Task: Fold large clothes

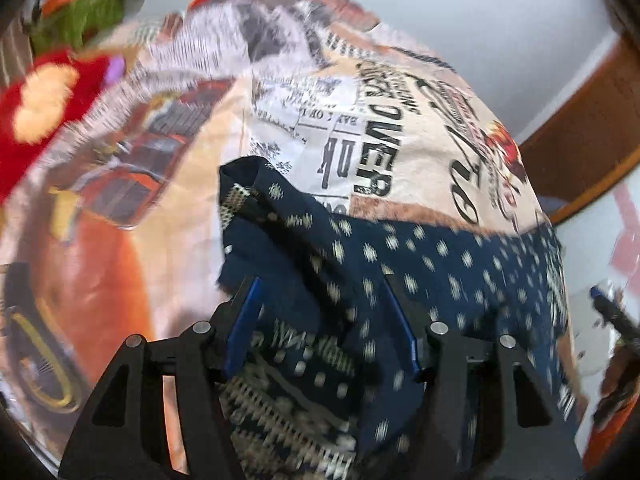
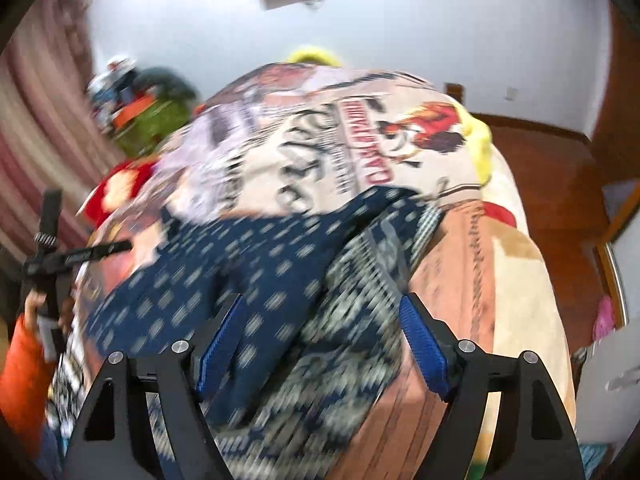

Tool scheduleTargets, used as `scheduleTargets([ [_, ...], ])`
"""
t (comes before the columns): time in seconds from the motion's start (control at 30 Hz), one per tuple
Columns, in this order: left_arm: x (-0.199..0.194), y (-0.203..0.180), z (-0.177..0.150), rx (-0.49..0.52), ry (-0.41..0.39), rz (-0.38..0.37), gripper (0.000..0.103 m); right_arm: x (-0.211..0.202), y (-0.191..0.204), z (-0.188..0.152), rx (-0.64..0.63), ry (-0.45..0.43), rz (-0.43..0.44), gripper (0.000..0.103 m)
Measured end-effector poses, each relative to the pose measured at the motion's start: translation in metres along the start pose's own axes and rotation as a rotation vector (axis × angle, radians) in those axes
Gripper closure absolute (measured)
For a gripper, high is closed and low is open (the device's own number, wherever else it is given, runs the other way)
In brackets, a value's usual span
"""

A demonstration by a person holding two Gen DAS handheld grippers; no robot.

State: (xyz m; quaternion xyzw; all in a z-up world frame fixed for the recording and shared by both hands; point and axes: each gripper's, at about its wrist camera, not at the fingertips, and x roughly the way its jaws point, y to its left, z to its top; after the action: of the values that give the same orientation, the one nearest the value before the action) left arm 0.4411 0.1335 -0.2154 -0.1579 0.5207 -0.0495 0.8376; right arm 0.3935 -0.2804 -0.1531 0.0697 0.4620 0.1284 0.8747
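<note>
Lying spread on a bed covered by a newspaper-print blanket (image 1: pixel 360 128), a navy garment (image 1: pixel 420 264) with pale dots and a patterned border waits to be folded. Both wrist views are blurred.

In the left wrist view, the left gripper (image 1: pixel 320 320) looks steeply down; its jaws stand spread, blue pads apart, with the navy cloth lying between and below them. A folded corner of the garment rises just beyond the jaws. The pads do not appear to press the cloth. Far off to the side of these jaws sits a pile of red and green clothes (image 1: pixel 60 60).

In the right wrist view, the right gripper (image 2: pixel 324 344) also has its jaws spread wide, over the garment's patterned border, nothing pinched. Beside these jaws, well apart, the other gripper shows, held by a hand in an orange sleeve (image 2: pixel 24 364).

Judging from this, one fold seems just laid down and both grippers are free. The next move likely calls for choosing a fresh edge or corner on each side, lowering the spread jaws around a single layer, and pinching cleanly without catching the blanket beneath.
</note>
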Motion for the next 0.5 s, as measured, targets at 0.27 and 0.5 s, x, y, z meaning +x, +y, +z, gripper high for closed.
scheduleTargets([
  [0.27, 0.07, 0.024, 0.033, -0.177, 0.126, -0.121, 0.084, 0.088, -0.049, 0.034, 0.218, 0.091, 0.013, 0.035],
  [0.5, 0.07, 0.024, 0.065, -0.121, -0.013, 0.001, 0.1, 0.121, -0.039, 0.053, 0.133, 0.069, 0.024, 0.084],
])
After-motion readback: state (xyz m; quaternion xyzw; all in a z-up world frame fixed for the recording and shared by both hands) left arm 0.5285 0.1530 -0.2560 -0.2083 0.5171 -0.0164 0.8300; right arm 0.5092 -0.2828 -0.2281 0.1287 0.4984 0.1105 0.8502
